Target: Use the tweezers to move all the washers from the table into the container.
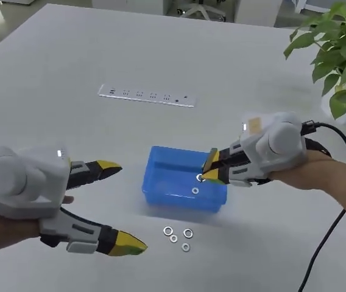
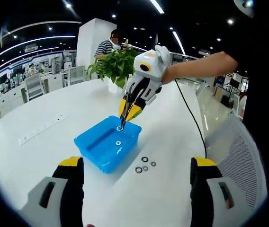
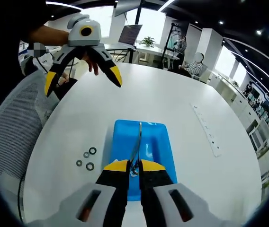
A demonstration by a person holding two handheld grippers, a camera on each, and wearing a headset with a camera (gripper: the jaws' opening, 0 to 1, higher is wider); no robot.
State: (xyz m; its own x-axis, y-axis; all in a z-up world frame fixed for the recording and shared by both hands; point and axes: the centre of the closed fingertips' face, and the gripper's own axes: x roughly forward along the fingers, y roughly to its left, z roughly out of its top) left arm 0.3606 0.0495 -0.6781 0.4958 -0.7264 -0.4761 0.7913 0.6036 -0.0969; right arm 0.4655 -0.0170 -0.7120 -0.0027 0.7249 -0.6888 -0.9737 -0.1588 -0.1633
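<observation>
The right gripper (image 1: 211, 169) is clamped shut on a pair of tweezers (image 3: 138, 142). Their thin tips pinch one washer (image 1: 200, 177) over the inside of the blue container (image 1: 179, 202), toward its right side in the head view (whether it hangs clear of the floor I cannot tell). A second washer (image 1: 195, 191) lies flat on the container floor, just beside the pinched one. Four loose washers (image 1: 168, 230) sit in a small cluster on the table (image 1: 69, 73), just in front of the container's near wall. The left gripper (image 1: 133, 207) hovers to the left of the container with its jaws spread wide and nothing between them. In its own view the cluster lies ahead, between the two yellow tips.

The table is a broad, pale, rounded top. A white power strip (image 1: 145, 96) lies flat beyond the container, well apart from it, and a leafy green plant (image 1: 337, 55) stands at the far right edge. A black cable (image 1: 320, 255) trails from the right gripper down toward the near edge. Around the table is an open office with strip lights on a dark ceiling, desks and chairs. A mesh chair (image 2: 238, 156) stands beside the table, and a person (image 2: 107, 47) stands behind the plant.
</observation>
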